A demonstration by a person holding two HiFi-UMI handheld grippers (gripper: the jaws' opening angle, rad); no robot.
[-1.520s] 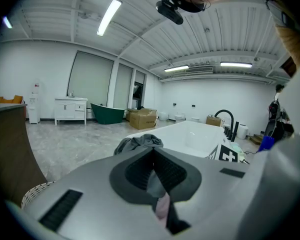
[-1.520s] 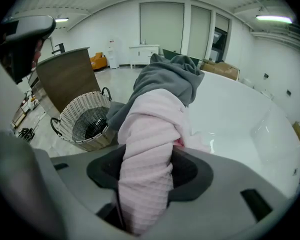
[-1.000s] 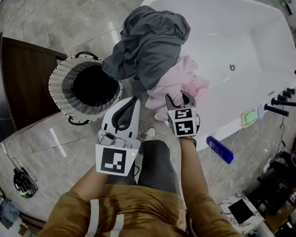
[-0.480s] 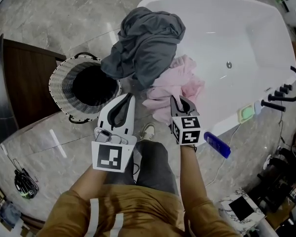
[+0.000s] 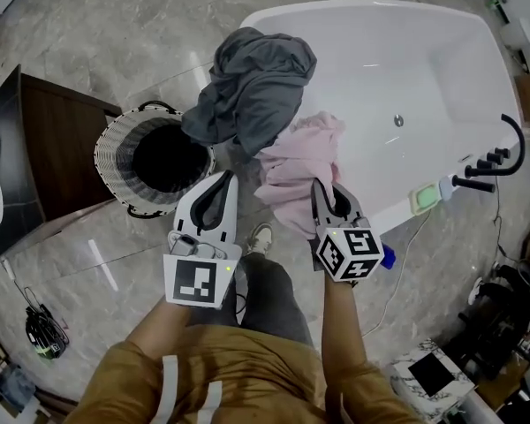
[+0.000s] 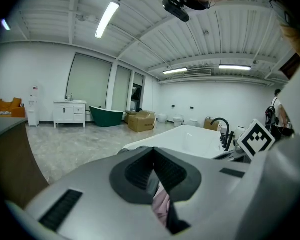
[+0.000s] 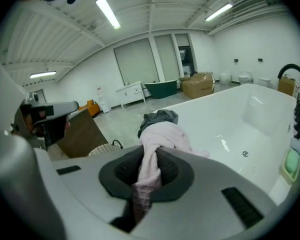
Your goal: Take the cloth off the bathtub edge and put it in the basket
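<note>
Cloth: the pink cloth (image 5: pixel 296 162) lay bunched on the bathtub edge (image 5: pixel 397 206) at frame centre, touching a grey cloth (image 5: pixel 252 87).
Right gripper (image 5: pixel 325 191): clamped on a pink fold, forearm reaching up from below.
Left gripper (image 5: pixel 227 180): jaws together, empty, just right of the basket (image 5: pixel 113 144).
Tip: lift high before swinging left, so the grey one isn't dragged along.

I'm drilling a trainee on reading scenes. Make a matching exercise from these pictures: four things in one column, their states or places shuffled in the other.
1 pink cloth
2 grey cloth
3 basket
4 left gripper

A stands on the floor
B shut, empty
C pinched by the right gripper
D heaped on the bathtub edge, ungripped

Pairs: 1-C, 2-D, 3-A, 4-B
</note>
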